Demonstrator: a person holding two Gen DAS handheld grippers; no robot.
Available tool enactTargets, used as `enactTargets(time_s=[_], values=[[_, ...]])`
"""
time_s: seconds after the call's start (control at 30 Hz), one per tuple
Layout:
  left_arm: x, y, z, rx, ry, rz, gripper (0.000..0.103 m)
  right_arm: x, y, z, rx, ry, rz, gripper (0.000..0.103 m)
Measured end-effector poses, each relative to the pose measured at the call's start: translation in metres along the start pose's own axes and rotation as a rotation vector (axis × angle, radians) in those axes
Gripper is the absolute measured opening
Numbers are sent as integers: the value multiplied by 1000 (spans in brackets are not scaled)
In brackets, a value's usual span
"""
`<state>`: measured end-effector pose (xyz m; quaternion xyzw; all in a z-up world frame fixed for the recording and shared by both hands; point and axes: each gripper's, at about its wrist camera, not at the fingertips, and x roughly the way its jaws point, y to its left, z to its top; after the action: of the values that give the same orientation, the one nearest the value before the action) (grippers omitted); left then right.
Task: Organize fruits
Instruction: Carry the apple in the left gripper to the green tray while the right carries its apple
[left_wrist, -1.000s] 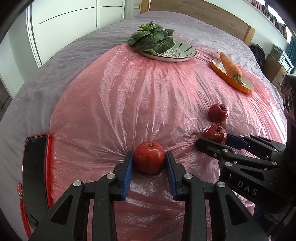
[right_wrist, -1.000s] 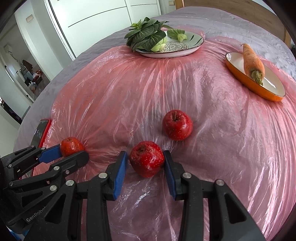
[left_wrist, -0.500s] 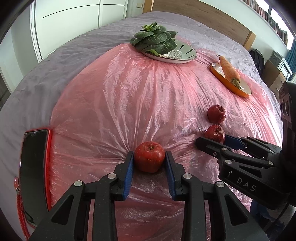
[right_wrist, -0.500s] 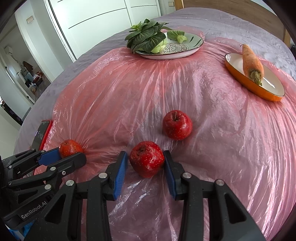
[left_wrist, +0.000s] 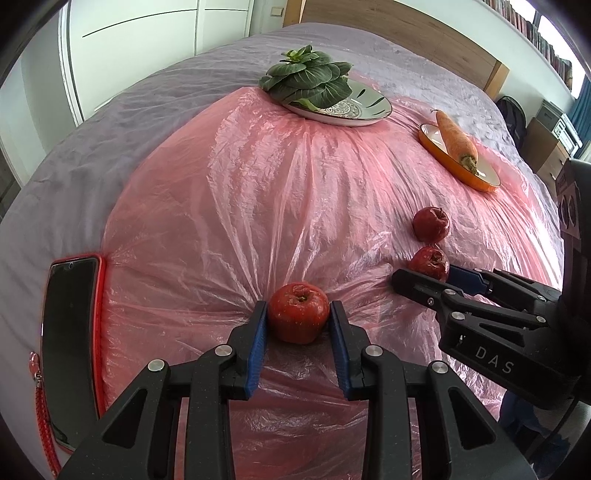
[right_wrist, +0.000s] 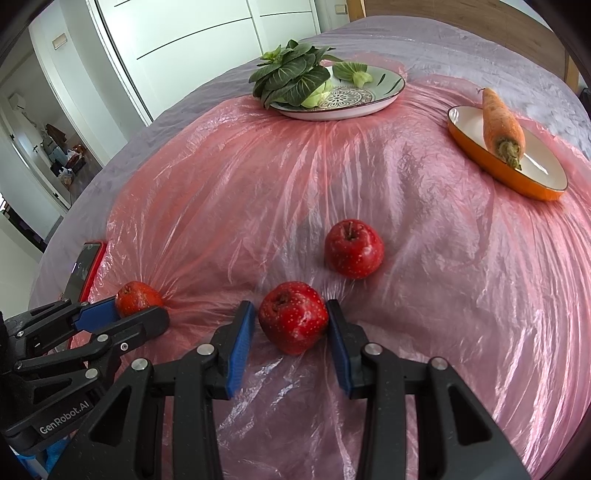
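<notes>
Three red apples lie on a pink plastic sheet. My left gripper is shut on the orange-red apple, which rests on the sheet; in the right wrist view this gripper and its apple sit at the lower left. My right gripper is shut on a speckled dark red apple, also down on the sheet. The left wrist view shows that gripper and that apple at the right. The third apple lies free just beyond.
A patterned plate with leafy greens stands at the far edge of the sheet. To its right an orange dish holds a carrot. A phone in a red case lies at the left on the grey bed cover.
The left gripper has shifted very slightly with its apple still between the pads. The right gripper and the other apples have kept still.
</notes>
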<state>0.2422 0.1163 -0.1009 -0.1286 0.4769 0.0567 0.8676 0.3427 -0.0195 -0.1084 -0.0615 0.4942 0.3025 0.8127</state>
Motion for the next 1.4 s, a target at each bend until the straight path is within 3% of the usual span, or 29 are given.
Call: enactTargets(time_s=[0.7,0.77,1.4], values=[[-9,-2,0,10,-8,2,28,-5,-1,-3,17,13,1,55],[-9,-3,0,14,-11,3,28,-5,-2,-4,11,19,-2,47],[-22,-7,3,33,-12,14,28,-22,-2,3,22,35,20,46]])
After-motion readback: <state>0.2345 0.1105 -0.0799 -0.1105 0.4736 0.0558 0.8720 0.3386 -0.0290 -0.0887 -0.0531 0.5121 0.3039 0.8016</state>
